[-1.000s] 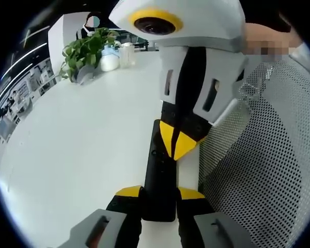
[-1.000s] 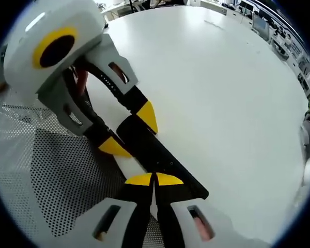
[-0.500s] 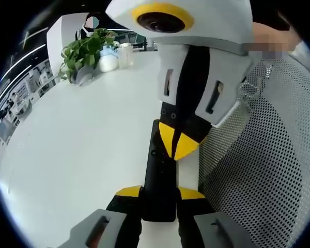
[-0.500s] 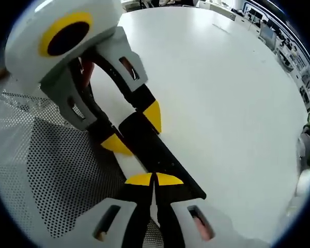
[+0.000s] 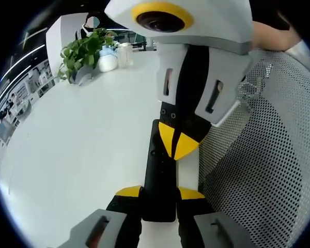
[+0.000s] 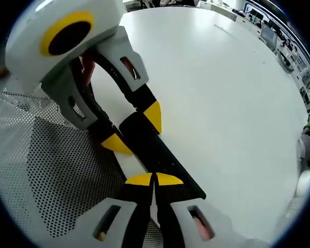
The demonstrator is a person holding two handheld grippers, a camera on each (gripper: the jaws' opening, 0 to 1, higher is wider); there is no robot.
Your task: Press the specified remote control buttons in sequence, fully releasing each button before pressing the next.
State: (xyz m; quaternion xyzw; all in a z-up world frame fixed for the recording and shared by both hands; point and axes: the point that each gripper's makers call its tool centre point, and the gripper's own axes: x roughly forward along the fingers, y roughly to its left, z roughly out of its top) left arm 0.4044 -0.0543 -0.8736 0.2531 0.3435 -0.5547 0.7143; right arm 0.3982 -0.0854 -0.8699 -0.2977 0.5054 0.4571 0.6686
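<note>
At the bench edge, the left tool (image 5: 159, 195) clamps a black remote (image 5: 159, 178) while the right tool (image 6: 154, 179), tips closed, presses its buttons; off-centre pressure could tip it loose.

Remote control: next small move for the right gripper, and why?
Probably lift the right gripper straight off. Its shut yellow tips sit on the black remote control, seemingly pressing, and each button needs full release. The left gripper should keep clamping the remote on the white table.
</note>
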